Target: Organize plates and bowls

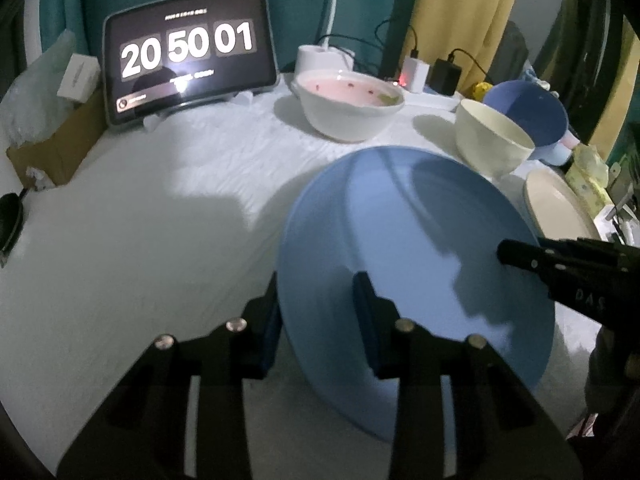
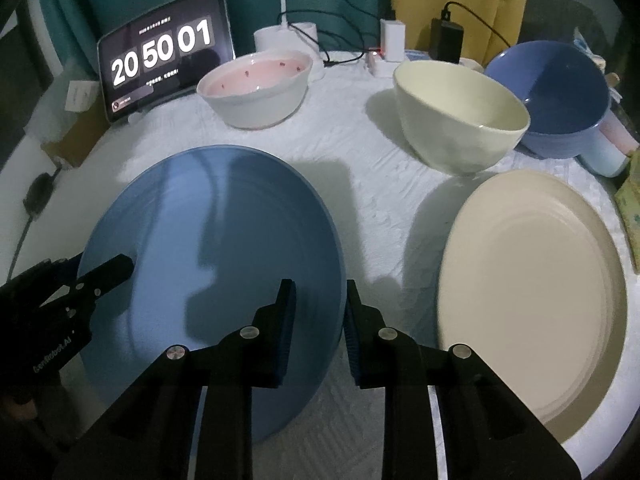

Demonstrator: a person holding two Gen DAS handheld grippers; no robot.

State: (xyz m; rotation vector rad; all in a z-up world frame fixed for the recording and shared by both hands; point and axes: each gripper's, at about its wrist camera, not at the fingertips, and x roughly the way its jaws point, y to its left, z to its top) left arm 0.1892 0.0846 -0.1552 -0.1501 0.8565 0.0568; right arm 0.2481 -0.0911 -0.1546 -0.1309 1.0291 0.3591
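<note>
Both tongs are straddling the blue plate at lower centre, left tongs and right tongs part-spread across opposite rims, grip unclear.

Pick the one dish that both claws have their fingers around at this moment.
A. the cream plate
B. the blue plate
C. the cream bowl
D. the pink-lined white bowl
B: the left claw straddles one edge of the blue plate and the right claw straddles the opposite edge; every other dish sits untouched.
</note>
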